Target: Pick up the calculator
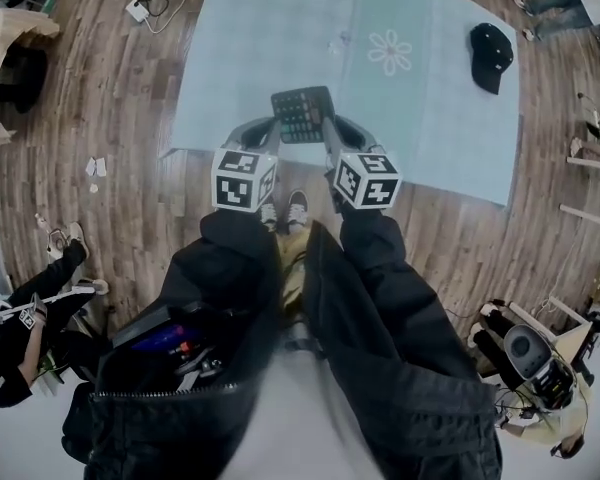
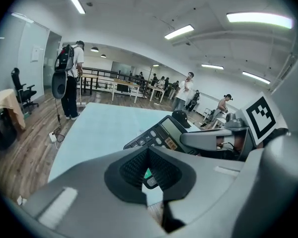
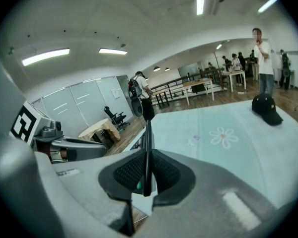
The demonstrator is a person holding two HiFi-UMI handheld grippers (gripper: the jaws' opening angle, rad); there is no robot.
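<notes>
The bench (image 1: 230, 68) wears a pale mint-blue cloth with a white daisy print (image 1: 390, 52), upper right of centre in the head view. At centre, the calculator (image 1: 302, 114) is black with grey and teal-green keys. The left gripper (image 1: 276, 133) and right gripper (image 1: 330, 133) are grey, each with a white cube bearing black square markers. The pads (image 2: 131, 170) of the jaws are black with a fine mesh pattern. A cap (image 1: 490, 56) at upper right is black. The floor (image 1: 90, 98) is brown wood planking. The sleeves (image 1: 380, 298) below are black.
</notes>
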